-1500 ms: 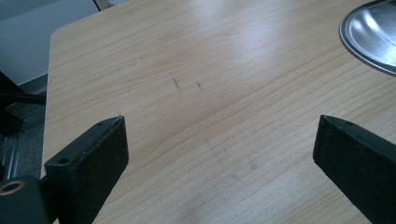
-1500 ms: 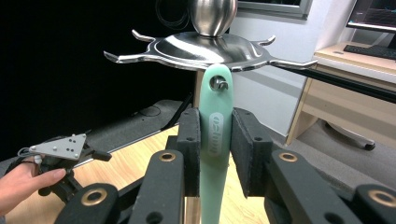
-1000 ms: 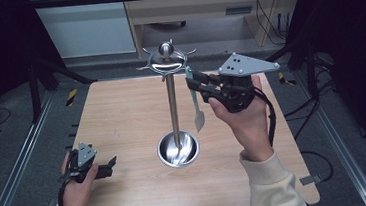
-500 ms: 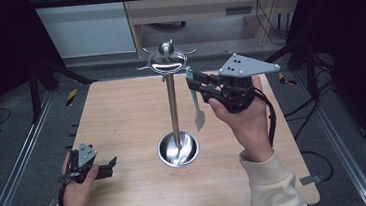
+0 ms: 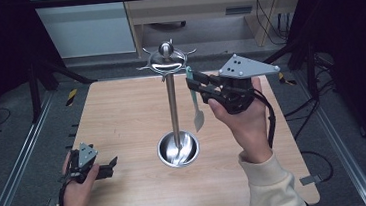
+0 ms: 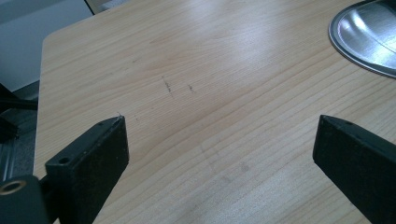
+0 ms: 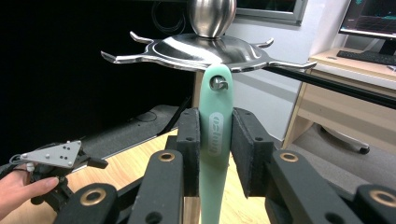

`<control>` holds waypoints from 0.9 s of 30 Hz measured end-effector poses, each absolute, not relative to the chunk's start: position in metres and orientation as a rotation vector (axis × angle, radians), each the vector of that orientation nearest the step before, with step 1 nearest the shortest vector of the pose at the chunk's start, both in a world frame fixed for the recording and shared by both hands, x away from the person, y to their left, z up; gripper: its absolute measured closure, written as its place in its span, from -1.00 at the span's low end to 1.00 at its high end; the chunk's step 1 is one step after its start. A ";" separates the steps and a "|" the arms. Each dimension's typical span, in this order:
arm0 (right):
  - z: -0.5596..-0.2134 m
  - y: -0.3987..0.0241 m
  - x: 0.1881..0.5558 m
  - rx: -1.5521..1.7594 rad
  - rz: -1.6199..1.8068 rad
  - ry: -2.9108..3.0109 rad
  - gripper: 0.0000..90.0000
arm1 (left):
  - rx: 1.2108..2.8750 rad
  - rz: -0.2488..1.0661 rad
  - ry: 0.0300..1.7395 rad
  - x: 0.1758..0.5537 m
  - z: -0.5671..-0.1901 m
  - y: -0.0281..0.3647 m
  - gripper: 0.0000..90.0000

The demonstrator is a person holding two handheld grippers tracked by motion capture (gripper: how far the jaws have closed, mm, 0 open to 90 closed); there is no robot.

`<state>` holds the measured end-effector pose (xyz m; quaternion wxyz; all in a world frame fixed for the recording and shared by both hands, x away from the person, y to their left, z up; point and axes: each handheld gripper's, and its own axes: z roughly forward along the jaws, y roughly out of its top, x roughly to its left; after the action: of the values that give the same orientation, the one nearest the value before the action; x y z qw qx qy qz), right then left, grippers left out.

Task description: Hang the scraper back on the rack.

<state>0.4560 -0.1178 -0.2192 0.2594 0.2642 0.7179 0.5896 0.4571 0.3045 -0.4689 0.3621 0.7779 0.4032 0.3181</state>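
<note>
High view: the right tongs (image 5: pixel 195 85), raised beside the rack (image 5: pixel 172 109), grip a mint-green spatula (image 5: pixel 195 104) hanging blade-down just right of the pole, over the worktop (image 5: pixel 122 118). The left tongs (image 5: pixel 107 168) rest at the near left corner.

Left gripper view: the left tongs stand wide open and empty above bare wood; the rack's base dish (image 6: pixel 364 39) lies far right.

Right gripper view: unlike the high view, this one reveals the handle's hole seated on a hook (image 7: pixel 219 83). Judged step: hanging or unhooking; keep the handle vertical and move slowly.
</note>
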 end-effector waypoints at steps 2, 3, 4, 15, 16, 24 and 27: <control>-0.219 -0.117 0.456 0.717 1.598 1.945 0.61 | 2.003 0.818 1.037 0.457 -0.469 0.305 -0.93; -0.219 -0.117 0.456 0.717 1.598 1.945 0.61 | 2.003 0.819 1.038 0.457 -0.469 0.305 -0.93; -0.219 -0.117 0.456 0.718 1.601 1.949 0.59 | 2.005 0.819 1.038 0.457 -0.469 0.305 -0.93; -0.219 -0.126 0.455 0.755 1.598 1.923 0.28 | 2.006 0.818 1.030 0.457 -0.468 0.303 -0.93; -0.220 -0.127 0.456 0.759 1.575 1.920 0.24 | 2.003 0.816 1.028 0.457 -0.468 0.303 -0.93; -0.234 -0.141 0.465 0.841 1.376 1.882 -0.29 | 2.017 0.816 0.996 0.457 -0.467 0.300 -0.93; -0.238 -0.146 0.468 0.884 1.329 1.862 -0.46 | 2.016 0.816 0.997 0.457 -0.468 0.300 -0.93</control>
<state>0.4677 -0.1458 -0.2380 0.3377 0.3392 0.7146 0.5101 0.4567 0.3003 -0.4676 0.3658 0.7843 0.3879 0.3173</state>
